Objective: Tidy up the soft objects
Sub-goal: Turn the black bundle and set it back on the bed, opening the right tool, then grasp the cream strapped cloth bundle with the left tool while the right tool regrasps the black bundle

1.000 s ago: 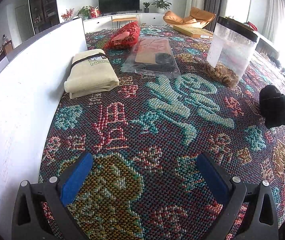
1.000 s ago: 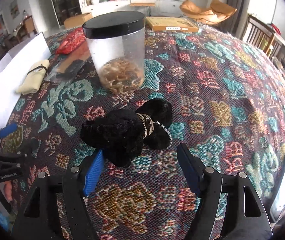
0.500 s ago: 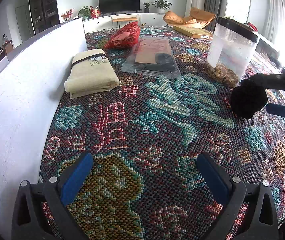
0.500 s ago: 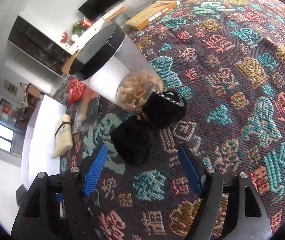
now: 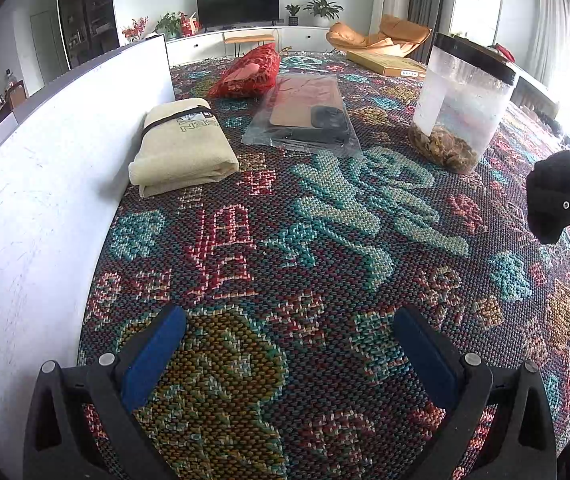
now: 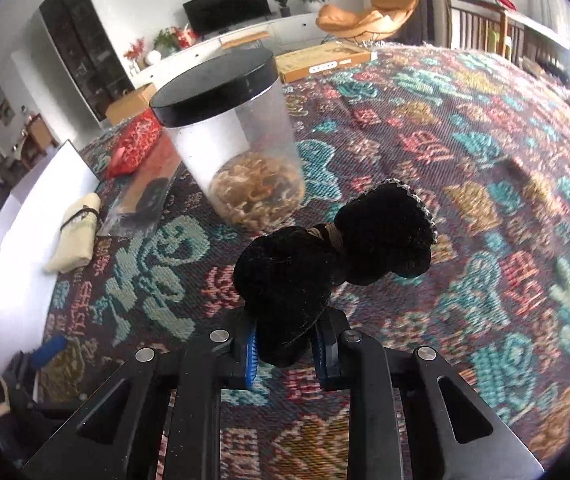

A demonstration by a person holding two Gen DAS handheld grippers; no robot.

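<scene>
Patterned woven cloth (image 5: pixel 325 240) in reds, teals and golds covers the whole surface, with a living room beyond it. My right hand-held gripper (image 6: pixel 287 350) is clenched on the black velvet bow (image 6: pixel 325 256), its blue pads pinching the near lobe while the far lobe, edged with small stones and tied at the waist by a gold band, juts out free ahead. Gripping one end, I judge, leaves the rest clear so I can see where to set it down. From the left wrist view the bow shows at the right edge, raised off the cloth.

Just beyond it stands a clear plastic jar (image 6: pixel 241 148) with a black lid (image 6: pixel 215 88), upright and closed, holding a shallow layer of tan, curly dried pieces at the bottom. Farther left lie a clear bag (image 5: pixel 305 116) with flat brown and black items inside, a red mesh pouch (image 5: pixel 249 72), and a folded cream towel (image 5: pixel 183 148) banded in black, tucked against a white board (image 5: pixel 45 200).

My left hand-held gripper (image 5: pixel 285 356) hangs released and empty over the cloth.
</scene>
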